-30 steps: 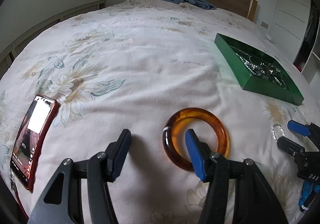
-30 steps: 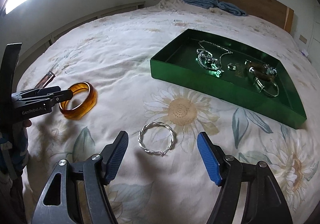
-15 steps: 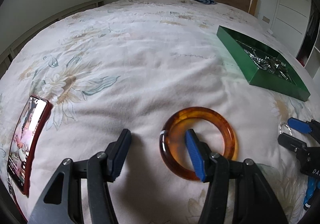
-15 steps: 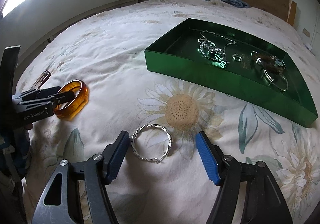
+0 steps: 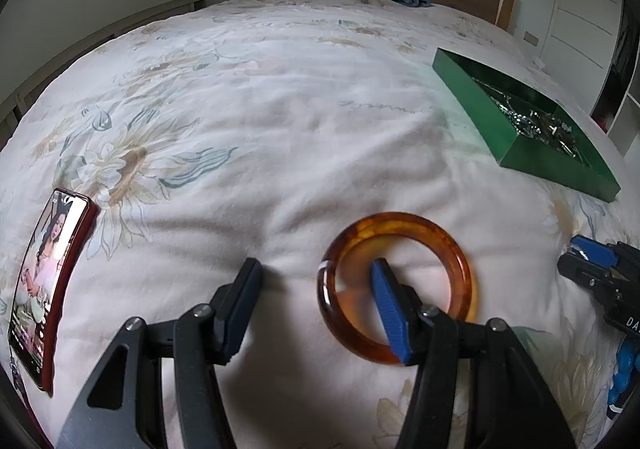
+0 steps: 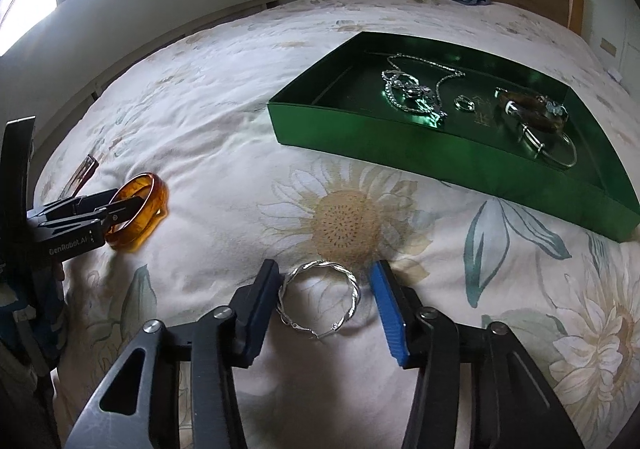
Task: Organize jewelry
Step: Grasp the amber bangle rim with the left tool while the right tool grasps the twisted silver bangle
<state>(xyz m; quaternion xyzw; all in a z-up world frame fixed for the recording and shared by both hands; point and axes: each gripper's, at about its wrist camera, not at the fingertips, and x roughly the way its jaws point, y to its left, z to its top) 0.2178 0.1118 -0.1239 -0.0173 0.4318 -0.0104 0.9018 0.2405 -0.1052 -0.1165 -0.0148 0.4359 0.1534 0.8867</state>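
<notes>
The right gripper [image 6: 322, 291] has drawn its jaws in around the twisted silver bangle [image 6: 319, 299], which a second ago lay ahead of wider-spread fingers; the jaws have just been closing, and the bangle now lies flat on the floral bedspread [image 6: 224, 137] between them, the black finger just beside its left edge and the blue one a little off its right edge, so nothing is gripped yet. The left gripper [image 5: 316, 281] has kept its place and its spread: its jaws stand apart, the blue finger reaching inside the amber bangle [image 5: 397, 291] and the black finger outside to the left, without a clear squeeze on the rim. Ahead and to the right of both tools sits the green tray [image 6: 404, 137], holding silver chains, a small ring and a brown bangle. A phone in a red case [image 5: 48, 281] lies left of the left gripper, its screen lit. In the right wrist view the left tool's side reads "GenRobot.AI"; in the left wrist view the right tool shows the letters "DA".
</notes>
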